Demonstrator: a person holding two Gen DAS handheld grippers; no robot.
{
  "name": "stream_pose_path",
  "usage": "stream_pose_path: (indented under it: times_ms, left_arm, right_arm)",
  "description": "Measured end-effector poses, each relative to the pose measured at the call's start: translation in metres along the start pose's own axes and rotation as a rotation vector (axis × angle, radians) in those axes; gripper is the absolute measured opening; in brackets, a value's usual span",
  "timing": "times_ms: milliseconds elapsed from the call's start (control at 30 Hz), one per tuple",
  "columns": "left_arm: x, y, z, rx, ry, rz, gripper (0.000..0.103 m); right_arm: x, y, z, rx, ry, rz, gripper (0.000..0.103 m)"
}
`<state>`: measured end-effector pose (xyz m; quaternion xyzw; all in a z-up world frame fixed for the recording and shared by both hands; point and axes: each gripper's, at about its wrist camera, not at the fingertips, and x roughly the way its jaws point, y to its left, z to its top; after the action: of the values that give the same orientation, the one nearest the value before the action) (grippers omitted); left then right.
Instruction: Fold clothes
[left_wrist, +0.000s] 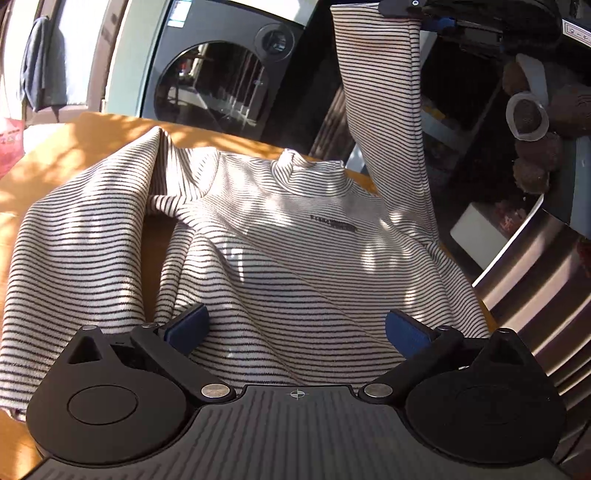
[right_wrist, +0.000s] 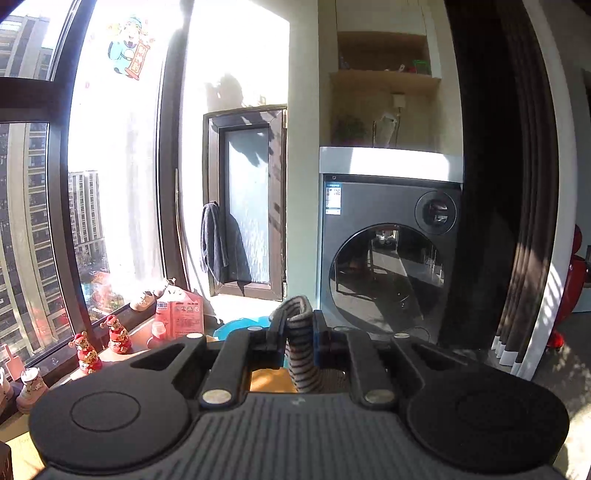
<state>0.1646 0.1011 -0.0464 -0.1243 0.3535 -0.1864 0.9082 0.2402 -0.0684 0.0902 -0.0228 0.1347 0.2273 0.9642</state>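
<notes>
A white long-sleeved top with thin black stripes (left_wrist: 295, 236) lies face up on an orange table (left_wrist: 110, 125), collar at the far side. My left gripper (left_wrist: 295, 328) is open just above the hem, its blue pads spread wide and empty. One sleeve (left_wrist: 388, 110) is lifted high at the right, held at its cuff by my right gripper (left_wrist: 417, 11). In the right wrist view my right gripper (right_wrist: 297, 332) is shut on that striped cuff (right_wrist: 301, 347). The other sleeve (left_wrist: 74, 240) lies bent along the left.
A grey front-loading washing machine (left_wrist: 207, 74) stands behind the table and shows in the right wrist view (right_wrist: 388, 266). Small red figurines (right_wrist: 88, 350) and a red carton (right_wrist: 179, 314) stand on the window sill. A brown plush toy (left_wrist: 535, 122) sits at the right.
</notes>
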Motion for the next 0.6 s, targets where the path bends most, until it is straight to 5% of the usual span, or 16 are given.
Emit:
stream_pose_path:
  times_ms: [100,267,433,533,600]
  left_arm:
    - [0.000,0.000,0.001,-0.008,-0.003,-0.004,0.103]
    - [0.003,-0.002,0.002,0.006,0.005,-0.003,0.103]
    - [0.001,-0.005,0.001,0.060,0.016,-0.002,0.103]
    - [-0.007,0.000,0.005,0.081,0.042,-0.027,0.103]
    - [-0.024,0.006,0.009,0.141,0.035,-0.016,0.103]
  right_arm:
    - [-0.002,0.010,-0.004,0.010,-0.029,0.056,0.052]
    - [-0.008,-0.003,-0.016,-0.005,0.007,0.006,0.053]
    - [-0.003,-0.051,-0.076,0.171,0.176,-0.052,0.053]
    - [0.008,-0.086,-0.134,0.276,0.394,-0.158,0.053]
    - [0.003,-0.087,-0.149,0.243,0.402,-0.176,0.051]
